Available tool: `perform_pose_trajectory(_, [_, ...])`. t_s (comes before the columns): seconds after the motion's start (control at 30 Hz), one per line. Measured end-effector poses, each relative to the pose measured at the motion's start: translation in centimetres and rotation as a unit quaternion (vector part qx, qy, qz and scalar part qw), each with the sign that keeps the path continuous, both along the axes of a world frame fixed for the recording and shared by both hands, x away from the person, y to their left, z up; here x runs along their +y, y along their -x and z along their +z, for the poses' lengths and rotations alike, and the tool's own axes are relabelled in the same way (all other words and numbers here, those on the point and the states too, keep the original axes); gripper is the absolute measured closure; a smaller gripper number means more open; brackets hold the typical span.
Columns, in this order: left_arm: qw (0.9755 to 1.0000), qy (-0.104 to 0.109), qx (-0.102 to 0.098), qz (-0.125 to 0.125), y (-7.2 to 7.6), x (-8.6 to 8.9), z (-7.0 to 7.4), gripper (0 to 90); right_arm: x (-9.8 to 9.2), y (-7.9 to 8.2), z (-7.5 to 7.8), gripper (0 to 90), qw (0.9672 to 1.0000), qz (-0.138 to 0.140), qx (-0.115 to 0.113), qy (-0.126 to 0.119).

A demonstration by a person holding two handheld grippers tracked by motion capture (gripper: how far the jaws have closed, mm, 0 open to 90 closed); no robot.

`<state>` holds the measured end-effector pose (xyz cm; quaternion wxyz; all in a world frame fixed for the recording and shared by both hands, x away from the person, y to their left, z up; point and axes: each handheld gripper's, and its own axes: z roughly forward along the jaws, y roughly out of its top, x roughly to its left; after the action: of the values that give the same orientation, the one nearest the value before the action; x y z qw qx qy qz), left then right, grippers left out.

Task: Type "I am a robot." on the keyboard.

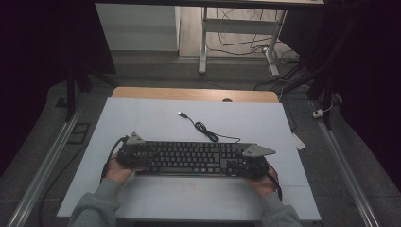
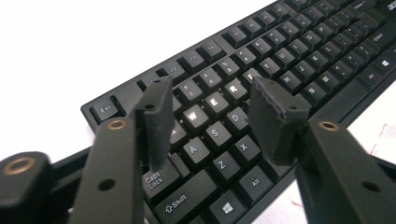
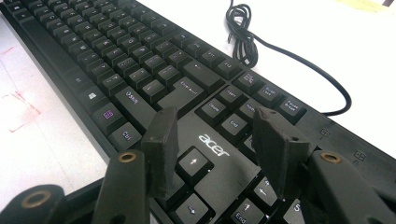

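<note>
- High view: a black keyboard point(image 1: 191, 158) lies flat on the white table point(image 1: 156, 118), set crosswise near the near edge. The left gripper point(image 1: 134, 153) sits over its left end and the right gripper point(image 1: 249, 163) over its right end. Its cable point(image 1: 205, 130) trails loosely toward the far edge. There is bare table behind it and to both sides, and less room in front.
- Left gripper view: the jaws stand apart over the letter keys with nothing between them. I judge the keyboard long, stiff and fairly light, though its keys would give under pressure, so the thin end frame looks the better hold.
- Right gripper view: the jaws stand wide over the arrow keys and grip nothing. The smooth plastic may slip, and lifting both ends together should keep it level; the coiled cable could drag.
</note>
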<state>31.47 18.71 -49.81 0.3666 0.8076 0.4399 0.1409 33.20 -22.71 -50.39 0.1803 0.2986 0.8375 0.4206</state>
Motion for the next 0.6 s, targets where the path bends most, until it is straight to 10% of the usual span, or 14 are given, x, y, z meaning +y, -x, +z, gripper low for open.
perform_pose_trajectory(0.4, [0.9995, -0.024, 0.014, -0.013, -0.14, 0.09, -0.49, 86.8, -0.02, -0.01, 0.01, 50.9, 1.0000, -0.001, -0.001, 0.000])
perform_pose_trajectory(0.6, [0.9987, -0.042, 0.026, -0.015, -0.33, -0.07, -1.02, 88.9, -0.04, -0.03, -0.01, 50.9, 1.0000, -0.002, -0.001, 0.001])
